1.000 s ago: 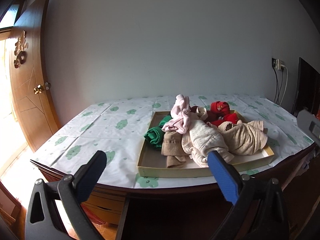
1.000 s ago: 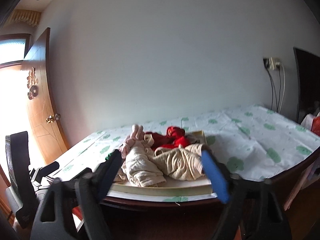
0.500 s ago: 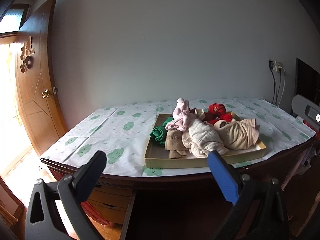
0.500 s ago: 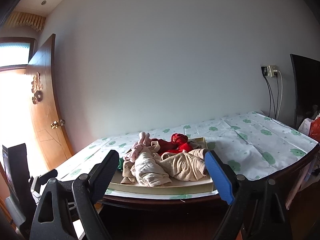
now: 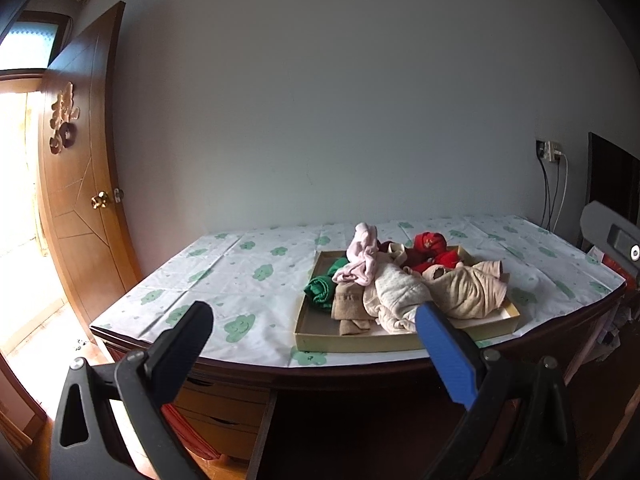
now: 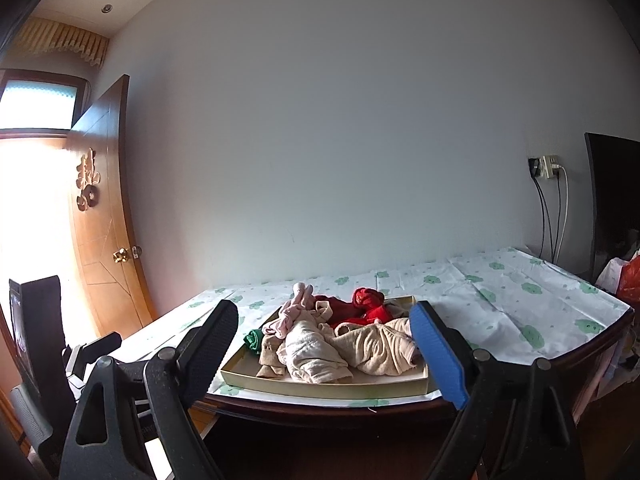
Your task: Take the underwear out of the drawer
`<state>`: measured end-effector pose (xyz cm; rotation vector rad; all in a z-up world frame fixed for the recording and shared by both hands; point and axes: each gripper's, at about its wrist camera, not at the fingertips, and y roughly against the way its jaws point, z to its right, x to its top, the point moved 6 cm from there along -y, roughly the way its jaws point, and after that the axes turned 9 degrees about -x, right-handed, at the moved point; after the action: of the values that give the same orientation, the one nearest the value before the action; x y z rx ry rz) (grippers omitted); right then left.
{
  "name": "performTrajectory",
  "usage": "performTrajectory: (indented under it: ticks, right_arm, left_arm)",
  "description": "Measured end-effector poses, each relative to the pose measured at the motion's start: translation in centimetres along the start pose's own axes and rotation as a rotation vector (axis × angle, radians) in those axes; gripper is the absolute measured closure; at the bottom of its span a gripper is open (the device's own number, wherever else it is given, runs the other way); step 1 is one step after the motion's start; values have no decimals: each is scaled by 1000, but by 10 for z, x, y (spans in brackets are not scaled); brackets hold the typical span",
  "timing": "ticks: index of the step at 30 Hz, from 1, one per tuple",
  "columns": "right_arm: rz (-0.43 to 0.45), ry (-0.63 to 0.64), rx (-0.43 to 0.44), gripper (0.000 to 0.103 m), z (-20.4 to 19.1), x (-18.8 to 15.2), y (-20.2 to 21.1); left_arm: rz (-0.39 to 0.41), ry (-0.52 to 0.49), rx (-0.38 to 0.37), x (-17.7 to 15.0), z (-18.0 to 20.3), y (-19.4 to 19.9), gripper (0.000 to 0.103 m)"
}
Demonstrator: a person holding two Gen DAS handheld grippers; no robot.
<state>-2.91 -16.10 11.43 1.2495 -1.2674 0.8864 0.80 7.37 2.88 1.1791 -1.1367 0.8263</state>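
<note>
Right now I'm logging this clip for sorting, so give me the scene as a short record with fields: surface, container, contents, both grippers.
surface: dark wooden table under a white cloth with green cloud prints
container: shallow yellow cardboard tray near the table's front edge
contents: loose pile of garments: green, pale pink, red, cream, beige
left gripper: jaws wide apart, empty, short of the table
right gripper: jaws wide apart, empty, aimed at the tray

Crumpled beige, pink, red and green underwear (image 5: pixel 404 284) lies heaped in a shallow drawer (image 5: pixel 360 340).
</note>
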Motion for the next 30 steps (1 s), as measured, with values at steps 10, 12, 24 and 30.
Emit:
performTrajectory:
  ticks: [10, 12, 24, 30]
  right_arm:
    - [19, 5, -4, 13, 0, 3, 7]
    - [22, 10, -7, 13, 0, 3, 9]
    - [39, 14, -9, 13, 1, 6, 16]
    - [41, 15, -10, 13, 2, 7, 17]
  left_arm:
    - [20, 15, -4, 5, 0, 10, 0]
    - [20, 9, -4, 5, 1, 10, 0]
    - [26, 8, 2, 7, 1, 14, 0]
    - [29, 2, 4, 8, 2, 15, 0]
